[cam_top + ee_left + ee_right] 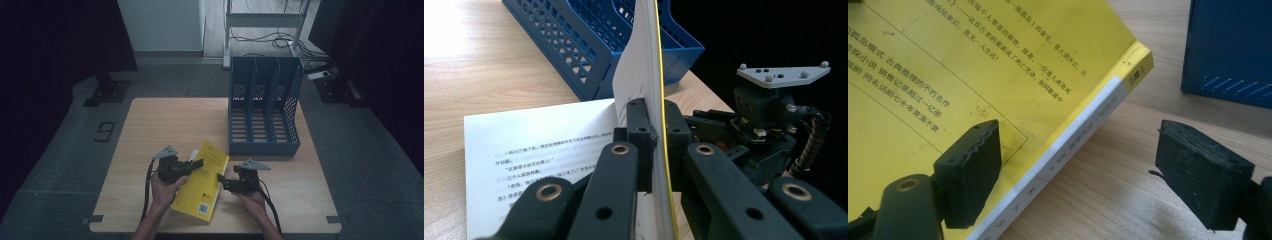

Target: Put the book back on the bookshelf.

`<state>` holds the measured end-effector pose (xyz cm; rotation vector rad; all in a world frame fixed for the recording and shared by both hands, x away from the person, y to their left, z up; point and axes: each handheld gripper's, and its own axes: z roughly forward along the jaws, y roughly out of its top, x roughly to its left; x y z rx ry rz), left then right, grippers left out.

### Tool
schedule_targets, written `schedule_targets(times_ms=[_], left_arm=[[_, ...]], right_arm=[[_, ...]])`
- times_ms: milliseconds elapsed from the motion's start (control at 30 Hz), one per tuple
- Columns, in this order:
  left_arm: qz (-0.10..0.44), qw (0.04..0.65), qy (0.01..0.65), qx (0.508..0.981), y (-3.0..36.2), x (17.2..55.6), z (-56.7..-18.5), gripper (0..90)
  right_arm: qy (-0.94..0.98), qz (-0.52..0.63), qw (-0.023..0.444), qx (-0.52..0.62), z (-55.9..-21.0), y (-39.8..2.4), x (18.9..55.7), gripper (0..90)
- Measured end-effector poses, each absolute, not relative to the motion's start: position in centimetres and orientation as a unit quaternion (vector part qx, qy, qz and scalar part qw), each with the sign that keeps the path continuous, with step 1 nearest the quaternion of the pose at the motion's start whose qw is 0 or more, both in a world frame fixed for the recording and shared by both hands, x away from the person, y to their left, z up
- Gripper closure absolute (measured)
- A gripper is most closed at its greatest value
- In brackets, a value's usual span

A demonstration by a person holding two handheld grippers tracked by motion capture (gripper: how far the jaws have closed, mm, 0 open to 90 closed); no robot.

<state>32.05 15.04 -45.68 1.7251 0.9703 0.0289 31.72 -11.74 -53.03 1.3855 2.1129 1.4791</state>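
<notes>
High view: a person's two hands, each with a gripper, work on a yellow book [202, 182] on a wooden table [150, 130].
Landmark: the blue file rack [264, 107], standing toward the far right of the table.
Book, place: on the near side of the rack, just off its near left corner and apart from it, between the two grippers; the back cover with its barcode faces up and is raised at a slant.
Left gripper [196, 165]: at the book's left edge, farther from the rack than the book's spine.
Left gripper, state: in the left gripper view [654, 142] the jaws are pressed together, pinching the yellow cover and a few pages, which stand on edge between the pads.
Open page [539, 160]: lies flat below the lifted cover, printed text visible, on the side away from the rack's front.
Right gripper [221, 179]: at the book's right edge, nearer the rack's front than the left gripper.
Right gripper, state: in the right gripper view [1083, 165] the jaws are spread; one pad overlaps the yellow cover, the other stands over bare table, with the white spine between them and nothing gripped.
Rack, right gripper view: a blue corner [1230, 50] beyond the book's spine, apart from it.
</notes>
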Motion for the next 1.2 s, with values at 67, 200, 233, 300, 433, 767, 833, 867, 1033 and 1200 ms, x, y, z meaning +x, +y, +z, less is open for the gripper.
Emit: schedule_targets(times_ms=[67,200,233,300,433,767,833,867,1033,1200], left_arm=[[0.012,0.55,0.409,0.728,15.1,32.0,-45.6,86.6],[0.013,0.551,0.405,0.73,15.0,31.8,-45.3,86.5],[0.014,0.551,0.404,0.73,15.0,31.8,-45.3,86.6],[0.014,0.553,0.402,0.73,15.0,31.7,-45.1,86.6],[0.014,0.555,0.399,0.73,15.0,31.6,-45.0,86.6],[0.019,0.561,0.388,0.731,14.8,31.0,-44.3,86.5],[0.02,0.561,0.387,0.732,14.8,30.9,-44.2,86.5],[0.019,0.56,0.386,0.732,14.8,30.9,-44.2,86.5],[0.018,0.56,0.386,0.733,14.7,30.9,-44.3,86.5],[0.019,0.56,0.387,0.732,14.7,30.9,-44.3,86.5]], right_arm=[[0.716,0.504,0.107,0.471,-53.0,-11.8,31.7,17.9],[0.714,0.508,0.104,0.47,-52.9,-11.8,31.8,17.9],[0.713,0.511,0.102,0.47,-52.9,-11.8,31.8,17.9],[0.711,0.514,0.101,0.469,-52.9,-11.7,31.8,17.9],[0.707,0.52,0.096,0.469,-52.9,-11.8,32.0,17.9],[0.699,0.539,0.072,0.464,-52.7,-11.6,32.0,18.0],[0.698,0.544,0.065,0.461,-52.7,-11.4,32.0,18.1],[0.698,0.546,0.062,0.458,-52.6,-11.4,32.0,18.1],[0.699,0.554,0.048,0.45,-52.6,-11.0,32.1,18.0],[0.698,0.556,0.041,0.449,-52.7,-11.0,32.1,18.6]])
